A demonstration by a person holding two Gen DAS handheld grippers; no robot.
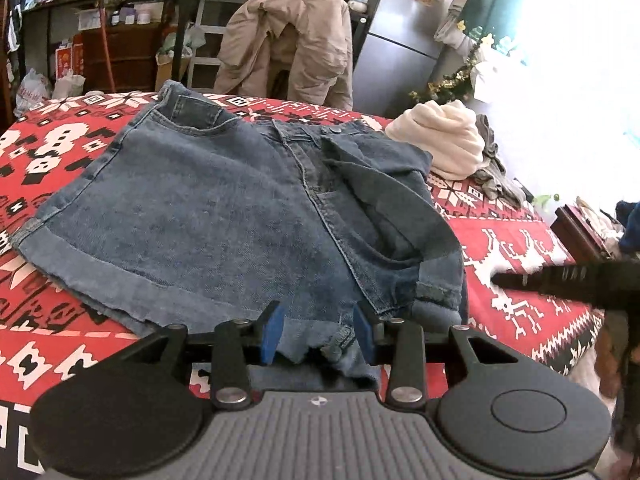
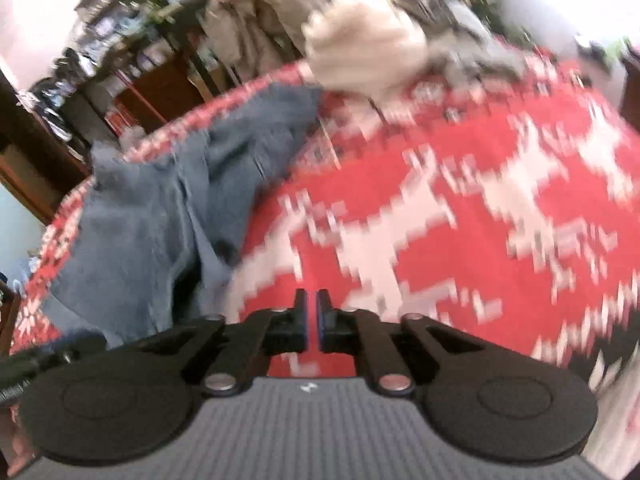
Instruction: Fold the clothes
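Denim shorts lie spread on the red patterned cloth, waistband far, right side folded over. Left gripper partly open, its blue pads astride the frayed near hem without clearly pressing it. Right gripper blurred, jaws nearly shut on nothing, over bare cloth just right of the shorts; white garment at the far edge

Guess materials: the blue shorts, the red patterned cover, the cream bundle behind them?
Shorts: denim, faded matte wash; visible twill, seam stitching, metal button, frayed cuffed hems.
Cover: looks like woven or knitted textile, matte; blocky stepped white and black motifs suggest that, though print is possible.
Cream bundle: soft fleece or knit, probably; plump rounded folds, fuzzy surface.
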